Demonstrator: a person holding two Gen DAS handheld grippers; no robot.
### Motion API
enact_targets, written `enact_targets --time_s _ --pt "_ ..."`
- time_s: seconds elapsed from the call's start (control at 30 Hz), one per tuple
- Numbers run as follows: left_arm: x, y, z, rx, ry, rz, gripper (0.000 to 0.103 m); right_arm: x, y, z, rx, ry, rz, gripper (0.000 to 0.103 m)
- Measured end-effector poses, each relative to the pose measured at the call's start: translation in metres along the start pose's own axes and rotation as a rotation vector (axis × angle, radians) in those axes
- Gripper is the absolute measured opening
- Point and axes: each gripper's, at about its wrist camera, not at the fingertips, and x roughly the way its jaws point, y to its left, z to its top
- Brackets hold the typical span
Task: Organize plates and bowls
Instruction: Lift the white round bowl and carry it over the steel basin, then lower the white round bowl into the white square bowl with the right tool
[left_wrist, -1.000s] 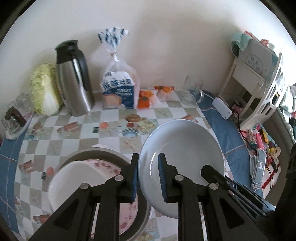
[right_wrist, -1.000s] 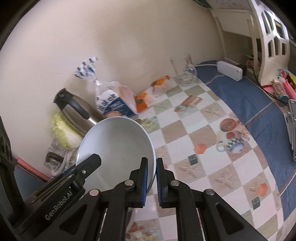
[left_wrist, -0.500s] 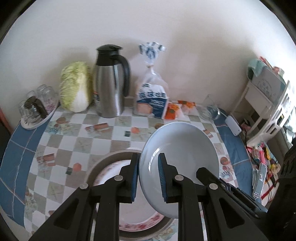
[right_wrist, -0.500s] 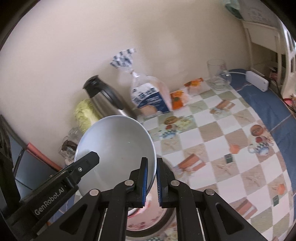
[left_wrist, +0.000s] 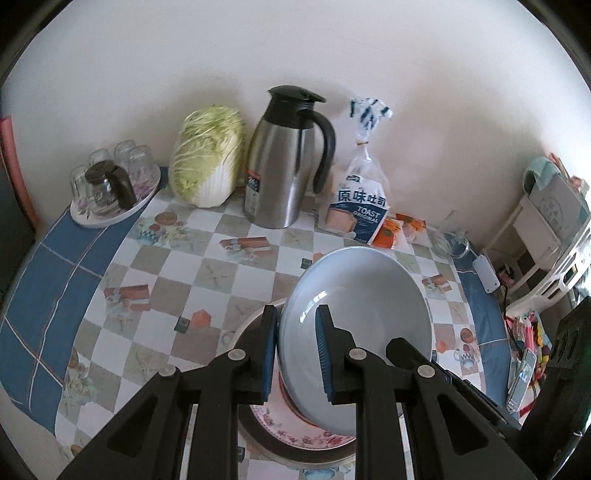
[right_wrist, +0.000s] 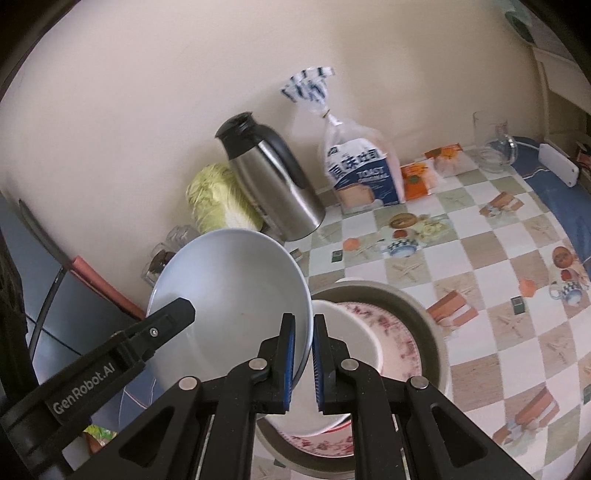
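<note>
Over round metal basin (right_wrist: 424, 314) on checkered bench (left_wrist: 166, 295): pale blue-grey ceramic bowl (left_wrist: 354, 317) carried in air, tilted, both tools clamped on its rim, left tool (left_wrist: 295, 354) on one edge, right tool (right_wrist: 301, 363) on opposite edge. Second ago bowl hung beside basin, more toward glass jug end; now it's swung across, sits above basin's floral plate (right_wrist: 402, 347) and white bowl (right_wrist: 354, 350). Steel thermos jug (left_wrist: 284, 162) now dead ahead behind basin. My guess: transfer nearly done, lowering and nesting left.
</note>
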Motion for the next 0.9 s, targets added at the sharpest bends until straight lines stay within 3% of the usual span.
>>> enact_targets --time_s 0.33,0.9 --pt "0.003 0.016 -0.011 -0.051 0.034 -0.018 0.021 0.007 0.011 -0.008 -0.022 0.029 -0.021 0.01" --pt "0.021 0.003 -0.017 -0.038 0.085 -0.047 0.021 0.005 -0.002 -0.012 -0.007 0.056 -0.085 0.01"
